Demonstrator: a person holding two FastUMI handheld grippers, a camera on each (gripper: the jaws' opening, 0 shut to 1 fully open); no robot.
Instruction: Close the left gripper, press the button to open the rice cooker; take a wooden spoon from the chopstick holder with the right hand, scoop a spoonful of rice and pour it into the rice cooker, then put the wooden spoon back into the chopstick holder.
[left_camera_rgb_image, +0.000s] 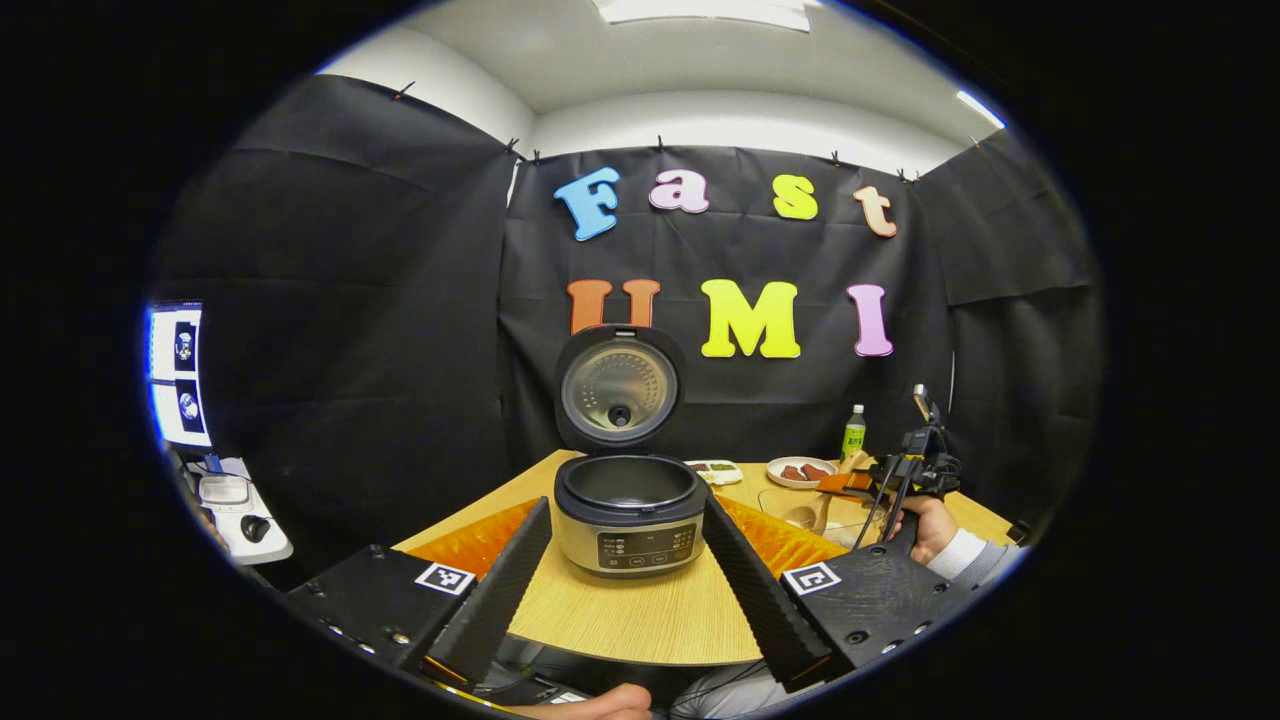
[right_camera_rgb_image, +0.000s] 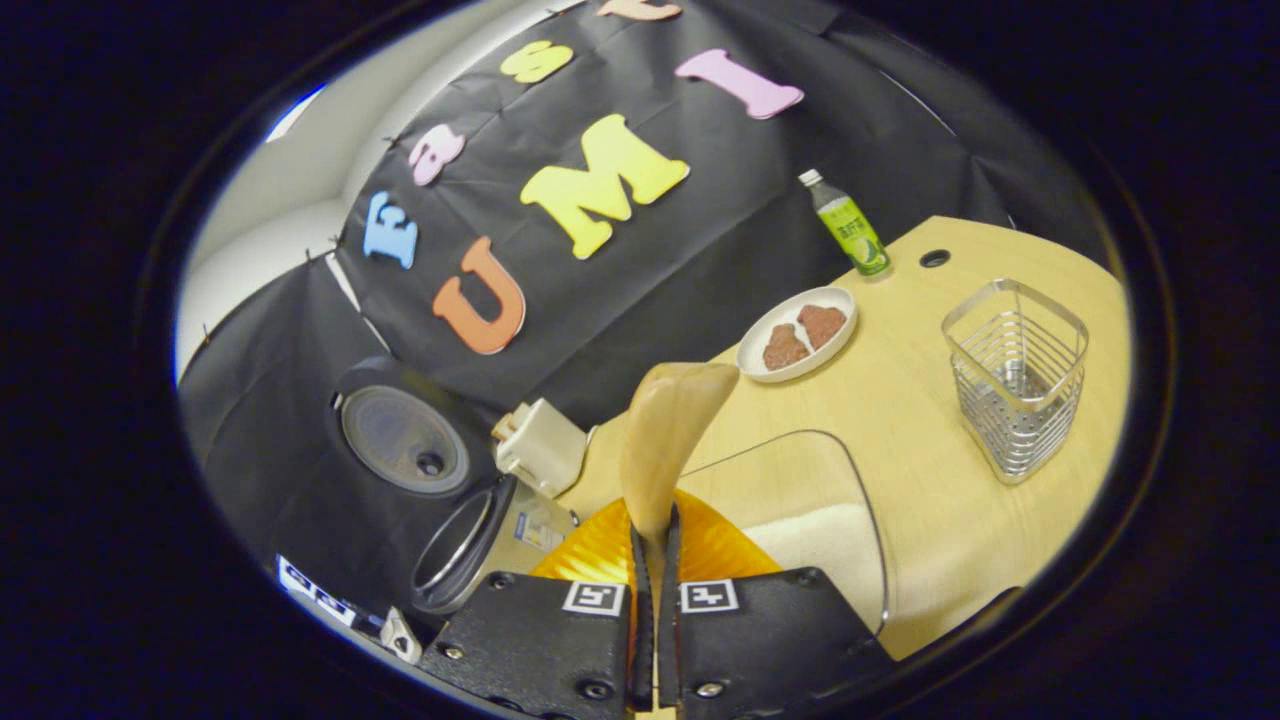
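Spillage looked likeliest, since the right tongs (right_camera_rgb_image: 655, 530) were clenched on the wooden spoon (right_camera_rgb_image: 668, 430) above the glass rice bowl (right_camera_rgb_image: 860, 500), well apart from the open rice cooker (left_camera_rgb_image: 628, 510), which the released left tongs (left_camera_rgb_image: 628, 560) framed on the counter (left_camera_rgb_image: 640, 620).

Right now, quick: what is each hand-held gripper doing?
Left hand-held gripper: open, holding nothing, fingers either side of the rice cooker in its view.
Right hand-held gripper: shut on the wooden spoon.

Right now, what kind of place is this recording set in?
Likely a staged kitchen table in a cloth-walled booth: an open rice cooker, a plate of food, and a wire holder on a wooden table.
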